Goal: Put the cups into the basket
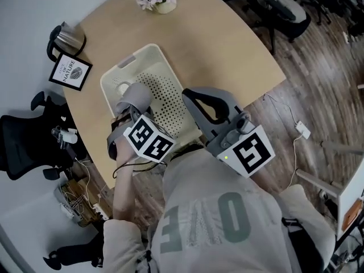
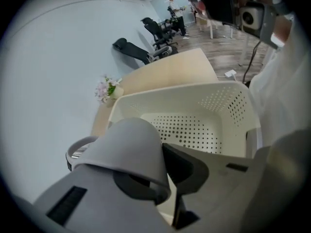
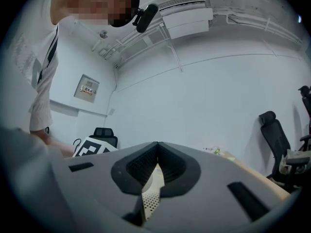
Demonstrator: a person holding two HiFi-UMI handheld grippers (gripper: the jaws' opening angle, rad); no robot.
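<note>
**Set the cup low in the basket before you let go**

Your left gripper (image 2: 163, 176) has its jaws partly closed, pinching the wall of the grey cup (image 2: 127, 147). The cup hangs tilted over the cream basket (image 2: 228, 130), which sits at the near edge of the table (image 1: 227, 44). Sink it close to the perforated floor, level it, then open. Your right gripper (image 3: 156, 165) is closed and empty, so hold it off the rim.

Soft, even indoor light; no glare, faint shadows. Gripper views bulge at dark, vignetted edges. The cup (image 2: 127, 147) close to the lens looks soft.
</note>
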